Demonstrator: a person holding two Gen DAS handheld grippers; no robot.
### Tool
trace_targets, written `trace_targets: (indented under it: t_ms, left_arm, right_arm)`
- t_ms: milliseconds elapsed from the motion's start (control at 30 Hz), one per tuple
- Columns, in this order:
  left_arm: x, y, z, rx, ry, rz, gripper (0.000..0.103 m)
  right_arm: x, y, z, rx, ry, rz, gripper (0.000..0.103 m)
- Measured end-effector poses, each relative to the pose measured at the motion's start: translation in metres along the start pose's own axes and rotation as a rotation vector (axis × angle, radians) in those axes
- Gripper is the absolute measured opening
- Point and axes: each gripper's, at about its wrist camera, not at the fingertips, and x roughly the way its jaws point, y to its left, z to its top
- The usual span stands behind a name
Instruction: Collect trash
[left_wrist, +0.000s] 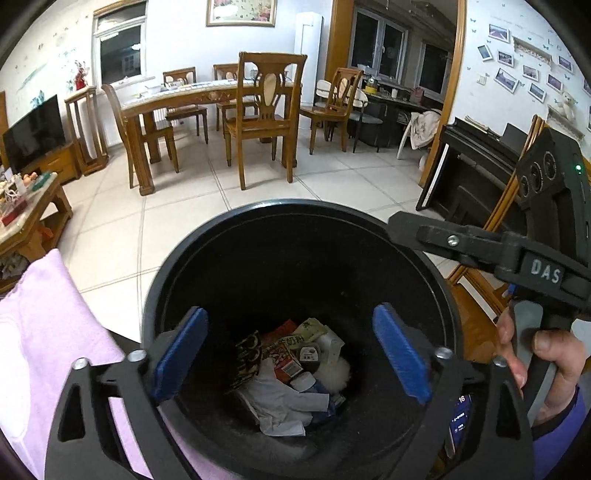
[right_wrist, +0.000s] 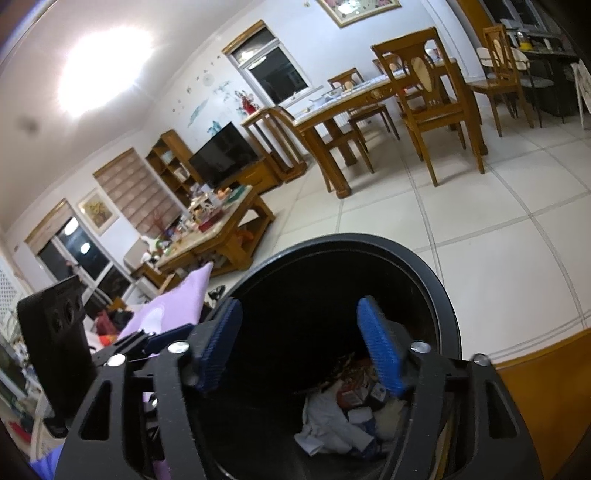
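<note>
A black round trash bin (left_wrist: 295, 214) stands on the tiled floor below both grippers; it also shows in the right wrist view (right_wrist: 436, 288). Inside lies trash (left_wrist: 288, 373): crumpled white paper, snack wrappers and a small cup, seen too in the right wrist view (right_wrist: 343, 417). My left gripper (left_wrist: 291, 354) is open and empty over the bin's mouth. My right gripper (right_wrist: 301, 347) is open and empty over the bin. The right gripper's body (left_wrist: 517, 251) shows at the right of the left wrist view, held by a hand.
A lilac cloth (left_wrist: 48, 350) lies left of the bin. A cluttered wooden coffee table (right_wrist: 221, 229) stands at the left, a dining table with chairs (left_wrist: 229, 110) farther back, and a dark piano (left_wrist: 476, 166) at the right.
</note>
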Motion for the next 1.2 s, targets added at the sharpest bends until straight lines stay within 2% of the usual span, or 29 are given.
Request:
trace_targets:
  t_ms: [67,167,300,467,600,700,767,800,833,900,967,1100,1200]
  left_arm:
    - [-0.013,0.005,-0.002,-0.011,-0.017,0.007,0.096]
    - [-0.034,0.017,-0.008,-0.034,-0.042,0.023,0.098]
    - [-0.075,0.041,-0.025,-0.072,-0.093,0.083,0.098]
    - [-0.129,0.078,-0.054,-0.143,-0.142,0.184,0.098]
    - [-0.174,0.116,-0.085,-0.249,-0.178,0.280,0.098]
    - [-0.212,0.150,-0.117,-0.379,-0.230,0.395,0.098]
    - [-0.238,0.174,-0.139,-0.475,-0.260,0.491,0.098]
    - [-0.248,0.183,-0.148,-0.506,-0.269,0.545,0.098]
    - [-0.260,0.192,-0.160,-0.524,-0.280,0.611,0.098]
    - [-0.273,0.202,-0.174,-0.529,-0.286,0.676,0.098]
    - [-0.284,0.209,-0.187,-0.541,-0.294,0.712,0.098]
    - [-0.296,0.219,-0.211,-0.594,-0.304,0.750,0.098]
    - [-0.300,0.220,-0.213,-0.597,-0.324,0.783,0.098]
  right_arm:
    - [-0.006,0.008,0.001,-0.007,-0.011,0.004,0.077]
    - [-0.012,0.029,0.000,-0.025,-0.028,0.015,0.089]
    - [-0.010,0.070,-0.003,-0.063,-0.022,0.039,0.098]
    - [0.002,0.141,-0.015,-0.119,0.004,0.090,0.098]
    - [0.011,0.209,-0.033,-0.196,-0.011,0.112,0.098]
    - [0.019,0.270,-0.058,-0.313,-0.066,0.098,0.098]
    - [0.032,0.309,-0.079,-0.434,-0.036,0.021,0.098]
    - [0.038,0.330,-0.093,-0.488,-0.035,0.012,0.098]
    - [0.042,0.347,-0.107,-0.502,-0.043,0.055,0.098]
    - [0.049,0.368,-0.127,-0.499,-0.035,0.109,0.098]
    - [0.057,0.387,-0.144,-0.497,-0.037,0.118,0.098]
    - [0.069,0.403,-0.166,-0.481,-0.033,0.126,0.098]
    - [0.076,0.407,-0.168,-0.475,-0.072,0.123,0.098]
